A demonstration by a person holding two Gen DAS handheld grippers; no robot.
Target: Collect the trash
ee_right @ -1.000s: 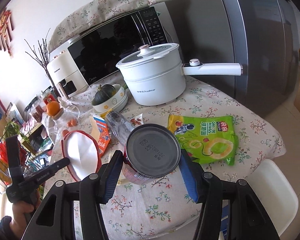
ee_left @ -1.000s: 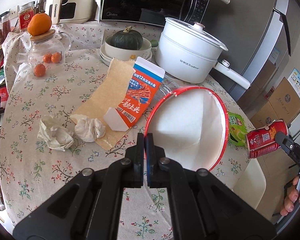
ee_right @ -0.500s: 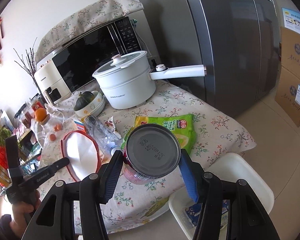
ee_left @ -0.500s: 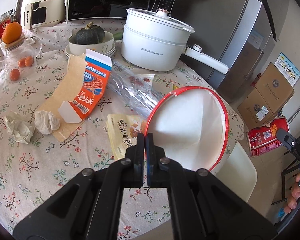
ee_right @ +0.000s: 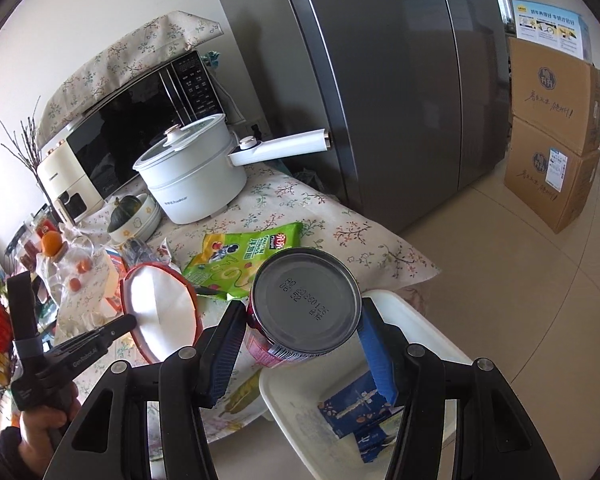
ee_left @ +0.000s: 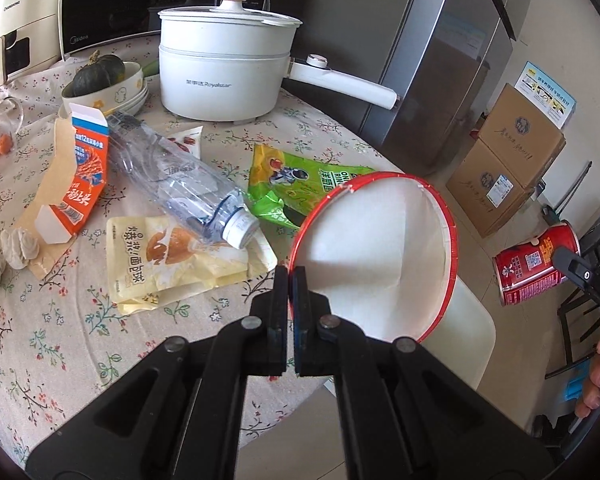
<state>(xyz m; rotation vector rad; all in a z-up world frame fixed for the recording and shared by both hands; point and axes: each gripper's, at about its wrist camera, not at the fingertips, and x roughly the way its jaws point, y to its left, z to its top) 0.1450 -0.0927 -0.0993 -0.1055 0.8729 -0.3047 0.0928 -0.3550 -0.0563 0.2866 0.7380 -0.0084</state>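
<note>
My left gripper [ee_left: 291, 270] is shut on the rim of a red-rimmed white paper bowl [ee_left: 380, 256], held tilted over the table's right edge. My right gripper [ee_right: 302, 308] is shut on a red drink can [ee_right: 306, 304], bottom facing the camera, above a white bin [ee_right: 416, 344] that holds blue cartons. In the left wrist view the can [ee_left: 536, 268] hangs off to the right. On the floral tablecloth lie a clear plastic bottle [ee_left: 180, 184], a green snack bag [ee_left: 296, 184], a yellow pouch [ee_left: 168, 256], an orange carton [ee_left: 84, 180] and crumpled tissues [ee_left: 16, 244].
A white electric pot [ee_left: 220, 76] with a long handle stands at the back of the table, beside a bowl with a green squash [ee_left: 100, 76]. A grey fridge [ee_left: 420, 40] and stacked cardboard boxes [ee_left: 508, 160] stand beyond the table's edge.
Both hands have swung to the right along the table toward its edge, carrying the bowl and the can. The white bin has come into view under the can. Neither grip has changed.
</note>
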